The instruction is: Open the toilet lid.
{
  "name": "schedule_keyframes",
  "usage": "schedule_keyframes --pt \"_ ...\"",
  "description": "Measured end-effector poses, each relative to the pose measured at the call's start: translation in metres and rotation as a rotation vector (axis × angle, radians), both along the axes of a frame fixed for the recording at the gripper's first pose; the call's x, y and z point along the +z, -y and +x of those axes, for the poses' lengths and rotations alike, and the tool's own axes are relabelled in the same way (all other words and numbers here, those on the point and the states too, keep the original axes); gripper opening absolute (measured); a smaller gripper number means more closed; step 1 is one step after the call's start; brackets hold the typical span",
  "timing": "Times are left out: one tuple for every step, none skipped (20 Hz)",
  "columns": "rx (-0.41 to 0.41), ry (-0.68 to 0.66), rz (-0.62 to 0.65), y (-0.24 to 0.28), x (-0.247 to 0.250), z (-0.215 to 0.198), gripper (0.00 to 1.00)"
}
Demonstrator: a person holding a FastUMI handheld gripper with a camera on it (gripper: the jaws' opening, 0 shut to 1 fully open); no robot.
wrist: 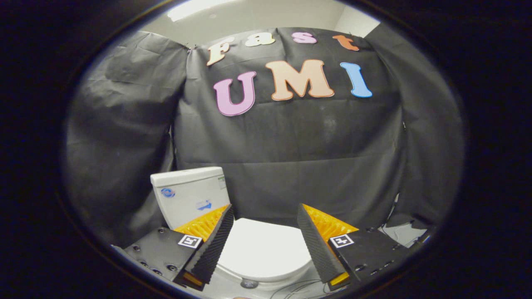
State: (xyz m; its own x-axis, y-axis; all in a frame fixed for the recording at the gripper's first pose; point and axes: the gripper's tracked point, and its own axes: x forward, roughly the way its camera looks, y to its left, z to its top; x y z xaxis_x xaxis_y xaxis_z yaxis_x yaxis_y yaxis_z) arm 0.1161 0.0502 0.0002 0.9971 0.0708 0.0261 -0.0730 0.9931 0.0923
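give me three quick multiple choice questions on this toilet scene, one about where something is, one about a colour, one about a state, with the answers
1. Where is the toilet lid relative to the gripper fingers?
A. Seen in the gap between them, below
B. Behind the tank
C. Hanging on the cloth wall

2. What colour is the toilet tank?
A. Black
B. White
C. Orange

3. What state is the lid in?
A. Raised against the tank
B. Removed from the toilet
C. Down, closed over the bowl

Answers:
1. A, the white lid shows between the two ribbed black fingers, which stand wide apart and touch nothing.
2. B, the tank is white and stands against the black cloth wall, beyond the left finger.
3. C, the lid lies flat over the bowl, with the tank front showing behind it.
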Motion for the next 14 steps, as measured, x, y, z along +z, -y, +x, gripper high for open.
schedule_keyframes --pt "-0.010 0.015 0.026 -0.004 0.001 0.005 0.95" --pt "-0.022 0.024 0.047 -0.008 0.001 0.008 0.94" --pt "-0.039 0.029 0.069 -0.011 -0.001 0.010 0.94" --pt "-0.068 0.033 0.097 -0.012 -0.002 0.014 0.94" --pt "-0.090 0.039 0.129 -0.011 -0.004 0.016 0.93" --pt "-0.105 0.047 0.161 -0.015 -0.005 0.017 0.93" --pt "-0.125 0.055 0.188 -0.017 -0.008 0.018 0.92" --pt "-0.157 0.060 0.214 -0.015 -0.010 0.017 0.92" --pt "-0.190 0.059 0.241 -0.012 -0.015 0.017 0.91" --pt "-0.220 0.055 0.266 -0.012 -0.021 0.014 0.90" --pt "-0.249 0.051 0.288 -0.012 -0.028 0.014 0.89" --pt "-0.273 0.047 0.313 -0.012 -0.034 0.012 0.89" --pt "-0.285 0.047 0.338 -0.016 -0.039 0.010 0.88" --pt "-0.297 0.050 0.358 -0.019 -0.043 0.006 0.87"
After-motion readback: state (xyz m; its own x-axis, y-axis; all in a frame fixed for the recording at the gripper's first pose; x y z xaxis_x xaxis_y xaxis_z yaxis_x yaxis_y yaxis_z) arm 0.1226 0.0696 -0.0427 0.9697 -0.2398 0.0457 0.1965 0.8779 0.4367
